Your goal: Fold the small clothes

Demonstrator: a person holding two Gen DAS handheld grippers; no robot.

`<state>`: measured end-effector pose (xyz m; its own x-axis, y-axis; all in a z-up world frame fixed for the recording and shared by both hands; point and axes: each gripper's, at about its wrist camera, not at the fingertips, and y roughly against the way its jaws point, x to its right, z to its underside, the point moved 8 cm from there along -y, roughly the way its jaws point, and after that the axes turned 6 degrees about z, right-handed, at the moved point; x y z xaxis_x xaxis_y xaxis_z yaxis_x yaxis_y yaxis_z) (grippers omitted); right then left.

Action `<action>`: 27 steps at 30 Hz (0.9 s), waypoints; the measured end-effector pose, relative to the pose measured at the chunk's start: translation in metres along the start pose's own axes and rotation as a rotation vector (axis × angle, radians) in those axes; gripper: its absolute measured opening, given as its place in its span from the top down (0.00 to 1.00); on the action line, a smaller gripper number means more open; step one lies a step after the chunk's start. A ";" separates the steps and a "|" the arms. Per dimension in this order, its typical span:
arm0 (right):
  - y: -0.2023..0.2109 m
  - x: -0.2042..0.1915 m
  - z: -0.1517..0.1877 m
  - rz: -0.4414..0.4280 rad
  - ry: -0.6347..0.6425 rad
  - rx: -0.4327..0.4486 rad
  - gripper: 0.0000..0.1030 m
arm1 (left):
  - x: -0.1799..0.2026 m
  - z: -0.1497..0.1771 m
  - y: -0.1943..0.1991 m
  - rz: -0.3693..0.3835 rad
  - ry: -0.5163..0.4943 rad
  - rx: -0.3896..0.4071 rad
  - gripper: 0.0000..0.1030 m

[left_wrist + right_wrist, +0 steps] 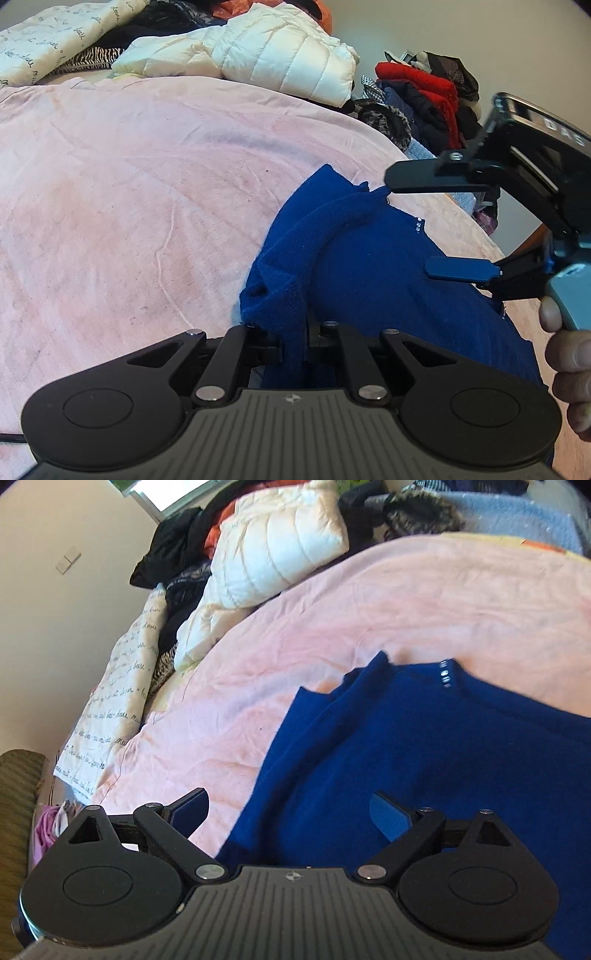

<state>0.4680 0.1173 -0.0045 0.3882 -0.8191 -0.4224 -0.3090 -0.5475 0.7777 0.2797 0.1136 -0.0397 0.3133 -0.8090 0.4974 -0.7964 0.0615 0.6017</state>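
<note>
Two tongs: left gripper (293,343) clamped on blue sweater (369,266) edge; right gripper (291,812), jaws apart above it, should pinch the far corner before folding.

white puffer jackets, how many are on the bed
1. The white puffer jacket lies at the far edge of the pink sheet, against the heap of mixed clothes, well beyond the blue sweater. Others may be buried in the heap.
</note>
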 end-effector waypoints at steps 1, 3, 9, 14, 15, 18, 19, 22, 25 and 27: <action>-0.005 -0.001 -0.002 0.013 0.002 -0.010 0.08 | 0.000 0.001 0.000 0.003 0.002 0.004 0.92; -0.013 -0.002 -0.006 0.047 0.014 -0.006 0.08 | -0.001 0.002 0.001 0.008 -0.002 0.012 0.92; -0.040 -0.009 -0.017 0.076 0.029 -0.062 0.10 | -0.001 0.005 0.003 0.020 -0.019 0.034 0.92; -0.056 -0.023 -0.019 0.080 0.040 -0.144 0.13 | -0.004 0.006 0.005 0.043 0.000 0.050 0.92; -0.059 -0.027 -0.020 0.083 0.043 -0.158 0.17 | -0.003 0.006 0.005 0.038 -0.014 0.057 0.92; -0.075 -0.038 -0.021 0.079 0.028 -0.251 0.27 | 0.007 0.010 0.008 0.003 -0.115 0.089 0.92; -0.081 -0.040 -0.021 0.106 0.038 -0.272 0.28 | 0.011 0.012 0.010 -0.008 -0.161 0.105 0.92; -0.093 -0.049 -0.022 0.186 0.116 -0.308 0.27 | 0.026 0.019 0.015 -0.015 -0.282 0.149 0.92; -0.098 -0.057 -0.022 0.239 0.183 -0.335 0.27 | 0.045 0.025 0.020 -0.005 -0.403 0.194 0.92; -0.101 -0.059 -0.020 0.264 0.224 -0.358 0.26 | 0.057 0.031 0.022 0.005 -0.477 0.214 0.92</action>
<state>0.4943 0.2246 -0.0490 0.5257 -0.8436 -0.1096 -0.1195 -0.2007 0.9723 0.2640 0.0505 -0.0176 0.0781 -0.9884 0.1300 -0.9010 -0.0142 0.4336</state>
